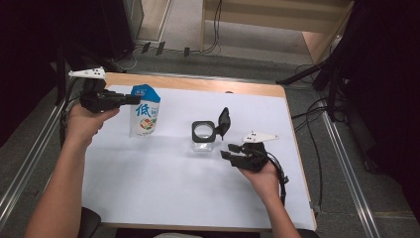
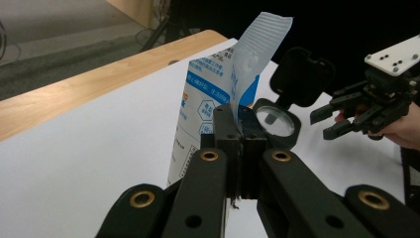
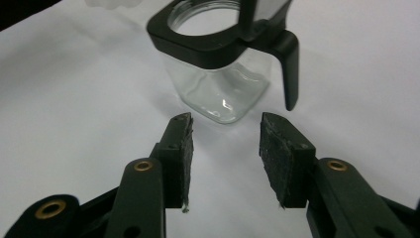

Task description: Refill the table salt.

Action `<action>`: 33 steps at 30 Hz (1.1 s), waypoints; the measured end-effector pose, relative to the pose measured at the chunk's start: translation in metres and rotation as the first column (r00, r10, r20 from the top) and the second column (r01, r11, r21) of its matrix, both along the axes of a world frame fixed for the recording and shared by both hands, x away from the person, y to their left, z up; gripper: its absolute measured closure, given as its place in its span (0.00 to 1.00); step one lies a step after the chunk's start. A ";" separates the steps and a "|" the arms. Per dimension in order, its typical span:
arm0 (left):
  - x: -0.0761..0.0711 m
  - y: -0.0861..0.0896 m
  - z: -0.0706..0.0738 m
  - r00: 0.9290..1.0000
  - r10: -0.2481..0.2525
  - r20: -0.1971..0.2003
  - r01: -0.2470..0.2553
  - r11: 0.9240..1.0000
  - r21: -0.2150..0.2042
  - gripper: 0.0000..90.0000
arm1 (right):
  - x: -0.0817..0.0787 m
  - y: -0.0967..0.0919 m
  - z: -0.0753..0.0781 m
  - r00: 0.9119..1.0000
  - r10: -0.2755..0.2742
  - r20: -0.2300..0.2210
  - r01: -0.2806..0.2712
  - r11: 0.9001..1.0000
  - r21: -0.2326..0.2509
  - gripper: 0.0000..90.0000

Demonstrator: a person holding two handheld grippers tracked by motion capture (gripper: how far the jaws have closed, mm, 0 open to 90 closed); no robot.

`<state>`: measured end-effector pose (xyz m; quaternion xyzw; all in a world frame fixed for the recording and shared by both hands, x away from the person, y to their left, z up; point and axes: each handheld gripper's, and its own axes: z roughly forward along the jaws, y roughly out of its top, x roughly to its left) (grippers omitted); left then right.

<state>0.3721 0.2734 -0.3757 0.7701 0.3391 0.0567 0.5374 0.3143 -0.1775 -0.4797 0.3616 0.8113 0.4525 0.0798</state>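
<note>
The left claw [image 2: 241, 148] is pressed together on the crimped top flap of a blue-and-white printed milk pouch [image 1: 145, 113], pinching it just below the ridged seal. The right claw [image 3: 225, 148] stands spread, nothing between its pads, hanging just short of a small clear glass jar with a black square collar and a flipped-up black lid [image 1: 204, 135].

This looks like getting ready to pour from pouch to jar. To do it well, I'd keep the pinch high on the flap so the pouch hangs straight, and have the spread claw close on the jar's glass body, below the collar, before any tipping.

The pouch stands upright on the white-covered bench [image 1: 163, 183] at its far left, long axis vertical, sealed top upward. The jar sits near the middle, well apart, mouth up, lid hinged back.
</note>
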 end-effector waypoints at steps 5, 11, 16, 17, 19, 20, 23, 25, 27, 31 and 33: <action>-0.004 -0.010 0.004 1.000 -0.022 0.003 0.022 1.000 -0.014 1.00 | -0.010 0.005 0.008 1.000 0.024 0.000 -0.024 0.999 0.029 0.65; -0.008 -0.020 0.007 0.999 -0.035 -0.026 0.035 0.999 -0.027 1.00 | -0.021 0.019 0.012 0.997 0.077 0.015 -0.077 0.997 0.030 0.66; -0.014 -0.029 0.010 0.998 -0.049 -0.034 0.048 0.999 -0.023 1.00 | -0.023 0.034 0.011 0.992 0.124 0.022 -0.125 0.992 0.024 0.66; -0.016 -0.031 0.011 0.998 -0.053 -0.032 0.052 0.998 -0.024 1.00 | -0.023 0.037 0.012 0.991 0.134 0.023 -0.134 0.991 0.025 0.66; -0.018 -0.035 0.012 0.998 -0.061 -0.034 0.060 0.998 -0.024 1.00 | -0.023 0.044 0.011 0.989 0.145 0.025 -0.146 0.989 0.024 0.66; -0.020 -0.036 0.012 0.997 -0.072 -0.033 0.071 0.997 -0.022 1.00 | -0.022 0.047 0.011 0.988 0.153 0.029 -0.154 0.988 0.022 0.66; -0.025 -0.042 0.015 0.996 -0.082 -0.030 0.082 0.996 -0.021 1.00 | -0.020 0.061 0.007 0.983 0.181 0.025 -0.181 0.983 0.013 0.66; -0.028 -0.045 0.016 0.996 -0.087 -0.026 0.087 0.996 -0.019 1.00 | -0.018 0.070 0.005 0.980 0.196 0.026 -0.196 0.981 0.000 0.66; -0.030 -0.047 0.016 0.995 -0.095 -0.027 0.094 0.995 -0.021 1.00 | -0.015 0.079 0.002 0.978 0.205 0.025 -0.205 0.979 -0.006 0.66; -0.035 -0.051 0.018 0.994 -0.108 -0.029 0.107 0.994 -0.028 1.00 | -0.009 0.093 -0.002 0.976 0.218 0.019 -0.218 0.976 -0.014 0.66; -0.037 -0.054 0.019 0.993 -0.111 -0.029 0.111 0.994 -0.026 1.00 | -0.006 0.099 -0.003 0.975 0.220 0.018 -0.220 0.975 -0.017 0.66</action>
